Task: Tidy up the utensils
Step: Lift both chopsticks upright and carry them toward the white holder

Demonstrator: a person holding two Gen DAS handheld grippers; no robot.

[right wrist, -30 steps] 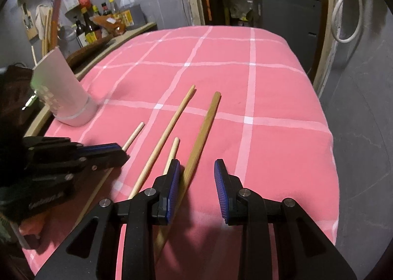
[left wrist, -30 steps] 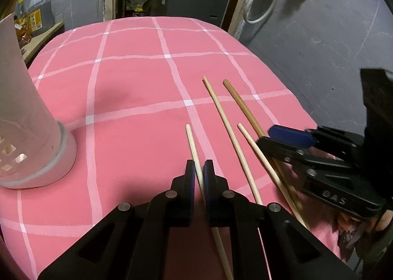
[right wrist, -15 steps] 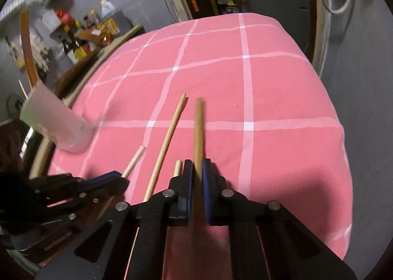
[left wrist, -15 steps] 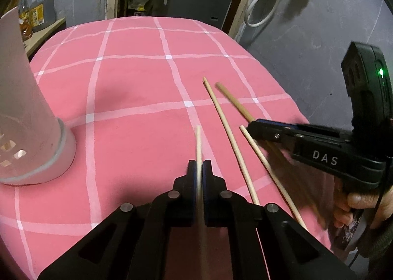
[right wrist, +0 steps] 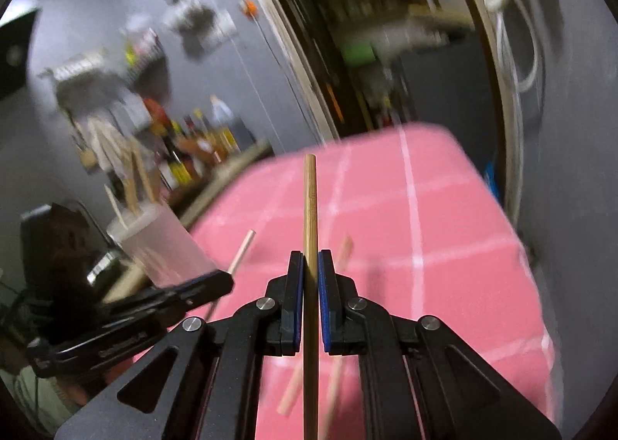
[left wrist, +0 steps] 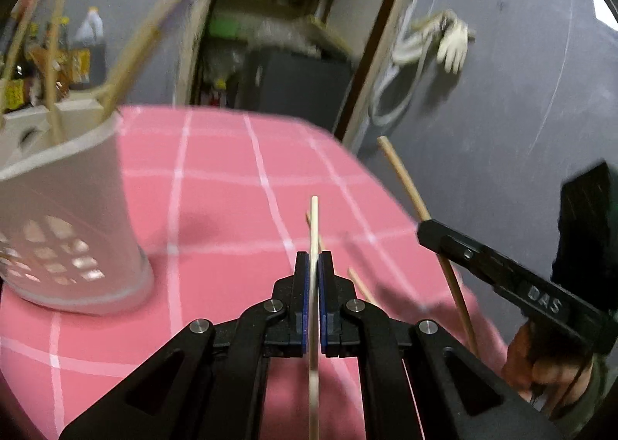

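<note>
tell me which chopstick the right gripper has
The darker, thicker brown chopstick, clamped in the right gripper; the left gripper holds a paler, thinner one.

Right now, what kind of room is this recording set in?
Probably a home kitchen or storage corner: a table under a pink checked cloth, bottles on a shelf by a grey wall, and a white utensil holder with sticks.

Left black two-finger gripper (left wrist: 313, 266) is clamped tight on a thin pale wooden chopstick (left wrist: 314, 223); right black gripper (right wrist: 309, 266) pinches a darker bamboo chopstick (right wrist: 309, 200), a bare hand (left wrist: 540, 366) gripping its handle.
</note>
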